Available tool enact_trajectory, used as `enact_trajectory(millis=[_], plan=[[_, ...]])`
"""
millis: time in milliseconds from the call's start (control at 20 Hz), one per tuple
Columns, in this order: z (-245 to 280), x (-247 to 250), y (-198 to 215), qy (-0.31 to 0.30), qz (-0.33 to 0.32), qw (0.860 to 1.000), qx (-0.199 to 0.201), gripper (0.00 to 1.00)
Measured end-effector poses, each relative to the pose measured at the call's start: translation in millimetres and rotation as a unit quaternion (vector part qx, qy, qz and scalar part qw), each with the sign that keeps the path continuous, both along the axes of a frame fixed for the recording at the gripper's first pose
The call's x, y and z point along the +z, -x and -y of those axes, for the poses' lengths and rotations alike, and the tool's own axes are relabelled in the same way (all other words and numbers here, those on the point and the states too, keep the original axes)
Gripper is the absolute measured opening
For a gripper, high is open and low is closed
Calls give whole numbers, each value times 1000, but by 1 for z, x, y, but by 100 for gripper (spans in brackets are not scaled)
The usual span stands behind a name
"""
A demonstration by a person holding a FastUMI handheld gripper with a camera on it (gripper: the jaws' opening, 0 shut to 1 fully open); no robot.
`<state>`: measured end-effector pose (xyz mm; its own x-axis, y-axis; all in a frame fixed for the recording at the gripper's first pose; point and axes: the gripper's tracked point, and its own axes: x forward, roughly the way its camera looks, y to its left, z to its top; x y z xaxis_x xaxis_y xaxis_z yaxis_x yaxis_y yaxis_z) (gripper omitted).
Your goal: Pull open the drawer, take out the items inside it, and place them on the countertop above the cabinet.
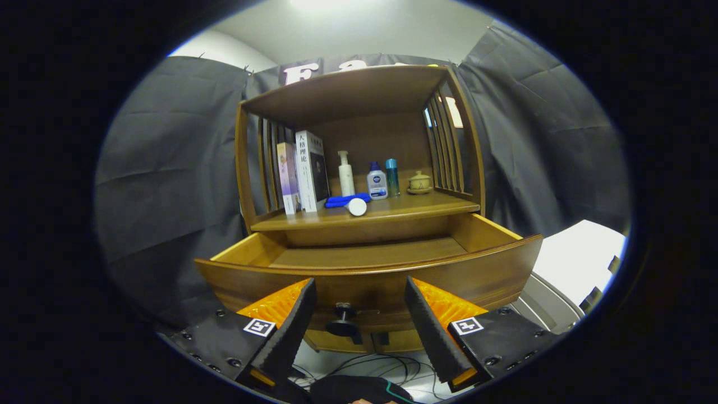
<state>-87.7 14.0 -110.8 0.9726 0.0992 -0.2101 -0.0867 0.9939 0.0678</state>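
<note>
1. Here, a wooden cabinet (359,185) stands against black cloth, its drawer (370,269) pulled open; no contents are visible inside from this angle.
2. The gripper (359,322) has its fingers spread wide, holding nothing, with the drawer's dark knob (343,320) between them.
3. On the tabletop (404,209) above the drawer stand books (303,171), bottles (377,180), a small pot (419,182), and a blue item (345,200) lying flat.

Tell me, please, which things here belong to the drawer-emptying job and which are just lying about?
Job:
- open wooden drawer, inside looks bare
- its dark round knob, between the open gripper fingers
- wooden countertop
- blue tube with white cap, lying on it

Lying about:
- two upright books
- white pump bottle
- small lidded ceramic cup
</note>
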Motion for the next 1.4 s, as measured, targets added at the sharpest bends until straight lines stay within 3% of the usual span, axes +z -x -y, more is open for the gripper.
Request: enact_trajectory(millis=[150,400,600,950,1400], plan=[[-8,-17,-9,32,-14,999,2,98],[-2,-29,-27,64,-24,997,-35,98],[-5,-30,-30,98,-20,994,-42,98],[-15,-29,-41,103,-16,993,-46,99],[-23,-25,-113,89,-19,994,-59,99]])
